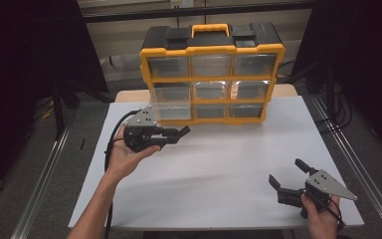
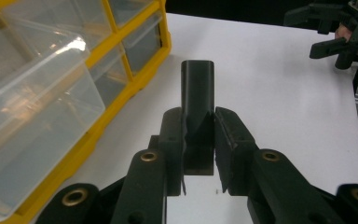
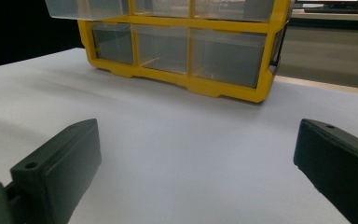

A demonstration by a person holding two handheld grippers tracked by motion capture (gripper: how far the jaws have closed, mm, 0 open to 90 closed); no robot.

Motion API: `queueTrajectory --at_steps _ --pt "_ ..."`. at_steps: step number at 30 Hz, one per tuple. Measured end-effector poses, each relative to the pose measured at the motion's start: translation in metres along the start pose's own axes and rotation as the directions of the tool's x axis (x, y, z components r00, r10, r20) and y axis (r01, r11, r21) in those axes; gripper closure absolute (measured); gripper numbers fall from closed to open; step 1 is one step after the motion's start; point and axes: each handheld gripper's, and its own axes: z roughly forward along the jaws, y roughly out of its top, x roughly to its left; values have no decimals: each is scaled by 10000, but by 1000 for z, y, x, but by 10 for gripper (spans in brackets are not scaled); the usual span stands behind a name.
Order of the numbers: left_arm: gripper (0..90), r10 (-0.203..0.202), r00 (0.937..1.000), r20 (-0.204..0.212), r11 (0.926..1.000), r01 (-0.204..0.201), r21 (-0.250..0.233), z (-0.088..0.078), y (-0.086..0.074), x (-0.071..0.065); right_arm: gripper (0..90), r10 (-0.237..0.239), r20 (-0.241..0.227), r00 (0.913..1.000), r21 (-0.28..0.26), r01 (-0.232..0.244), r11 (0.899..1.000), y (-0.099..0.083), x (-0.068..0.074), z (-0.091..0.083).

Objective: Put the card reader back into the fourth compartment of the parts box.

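We see a yellow-framed organiser (image 1: 212, 74) with a black top and an orange handle standing upright at the far edge of the white tabletop (image 1: 219, 169), near its middle. It holds three rows of three clear plastic drawers. The left drawer of the middle row (image 1: 171, 102) is pulled out toward the near edge, and we see nothing inside it. A small black piece (image 2: 197, 100), narrow and rounded at its end, is clamped above the tabletop just beside that drawer.
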Motion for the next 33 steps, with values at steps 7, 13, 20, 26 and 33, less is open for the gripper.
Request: queueTrajectory --at_steps 7,13,20,26,33 --pt "740 47 9997 -242 10000 -47 11 -8 8 5 8 -25 24 10000 -37 25 10000 0 0 0" --pt "740 18 9990 -446 10000 -18 2 -12 14 11 7 -2 6 10000 -51 2 10000 0 0 0" --pt "740 131 9972 -740 9999 -124 89 -21 23 18 6 -8 24 10000 -51 8 10000 0 -1 0" --pt "740 125 9967 -807 9999 -121 64 -23 29 21 6 -70 -114 9999 -117 68 9999 0 0 0" --pt "740 78 9953 -966 9999 -64 140 -25 39 29 6 -55 -137 9999 -151 53 9999 0 -1 0"
